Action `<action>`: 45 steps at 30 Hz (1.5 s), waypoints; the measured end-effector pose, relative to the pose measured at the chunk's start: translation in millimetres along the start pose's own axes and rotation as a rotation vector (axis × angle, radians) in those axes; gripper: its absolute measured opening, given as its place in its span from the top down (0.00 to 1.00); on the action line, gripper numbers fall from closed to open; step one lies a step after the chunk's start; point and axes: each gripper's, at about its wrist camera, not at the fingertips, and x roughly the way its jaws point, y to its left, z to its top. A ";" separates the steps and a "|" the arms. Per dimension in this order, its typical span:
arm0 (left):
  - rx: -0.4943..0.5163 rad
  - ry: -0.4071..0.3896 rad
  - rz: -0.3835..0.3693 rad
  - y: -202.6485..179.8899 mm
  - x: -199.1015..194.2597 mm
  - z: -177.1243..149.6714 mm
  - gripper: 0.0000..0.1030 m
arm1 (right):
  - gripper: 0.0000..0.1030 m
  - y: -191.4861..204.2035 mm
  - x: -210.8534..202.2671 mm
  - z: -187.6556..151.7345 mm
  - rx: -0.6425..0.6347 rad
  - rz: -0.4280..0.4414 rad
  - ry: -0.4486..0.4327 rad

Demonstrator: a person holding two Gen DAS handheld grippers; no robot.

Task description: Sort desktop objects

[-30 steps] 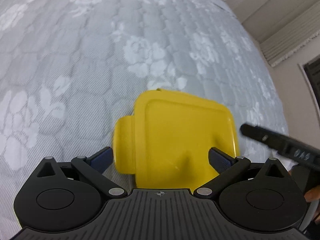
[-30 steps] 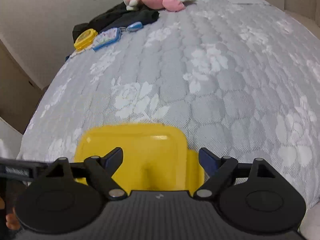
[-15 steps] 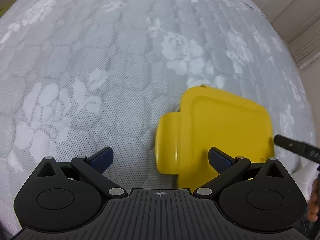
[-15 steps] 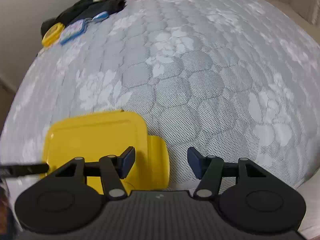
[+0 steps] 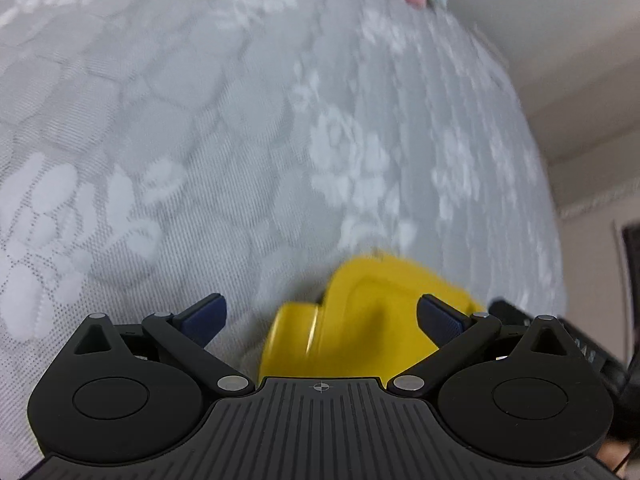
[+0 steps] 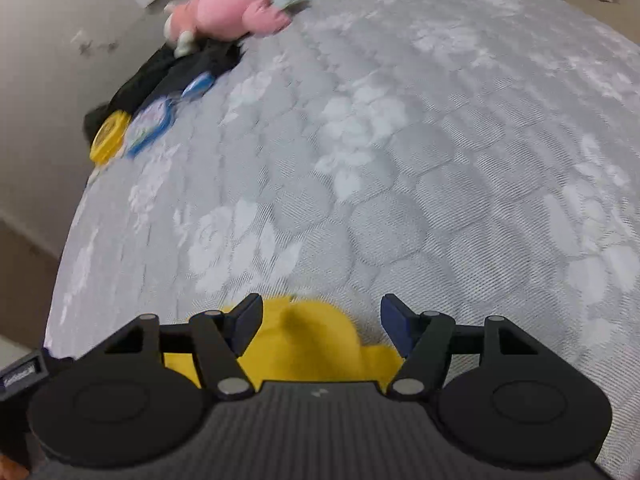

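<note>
A yellow plastic container (image 5: 372,312) lies bottom up on the grey flowered bed cover (image 5: 240,140), with a rounded knob on its left side. My left gripper (image 5: 320,318) hangs just over it, open, with the knob and part of the body between its blue fingertips and neither pad touching. In the right wrist view the same yellow container (image 6: 308,340) pokes out from under my right gripper (image 6: 320,322). Its jaws are opening, with the yellow end between them and a gap at the right pad. Most of the container is hidden under both gripper bodies.
At the bed's far left corner lie a pink plush toy (image 6: 236,8), a black cloth (image 6: 172,72), a yellow round item (image 6: 110,136) and a blue-edged card (image 6: 150,128). The bed edge (image 6: 60,280) drops off at left. A wall stands behind.
Both views have rolled and sunk, and the yellow container has slid lower under the grippers. The right jaws stand narrower than a second ago. The left jaws keep their width.
</note>
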 end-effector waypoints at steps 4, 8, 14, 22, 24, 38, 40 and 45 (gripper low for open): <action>0.093 0.081 0.074 -7.2 11.7 -16.1 0.00 | 0.37 8.3 8.3 -14.6 -0.105 -0.065 0.059; 0.108 0.062 0.074 -5.0 -4.2 -23.7 0.00 | 0.34 16.7 -20.7 -12.2 -0.199 -0.103 -0.081; -0.008 0.015 -0.057 9.3 -41.1 -27.3 0.00 | 0.18 -14.9 -56.1 -5.3 -0.016 -0.025 -0.074; 0.068 0.024 -0.010 -14.8 -23.1 -39.6 0.00 | 0.39 -54.9 -41.6 -19.7 0.057 -0.061 0.109; 0.114 0.065 0.066 -21.1 -11.5 -47.8 0.00 | 0.38 -56.5 -37.0 -24.1 0.065 -0.061 0.144; -0.061 0.179 0.051 32.3 -32.2 -73.4 0.00 | 0.24 -41.3 -27.2 -33.8 0.042 -0.047 0.192; -0.091 0.165 0.025 40.3 -41.9 -73.1 0.00 | 0.23 -41.0 -31.5 -30.4 0.034 -0.035 0.163; -0.161 0.026 -0.090 42.3 -59.4 -54.7 0.00 | 0.26 -42.4 -24.4 -31.3 0.041 -0.063 0.179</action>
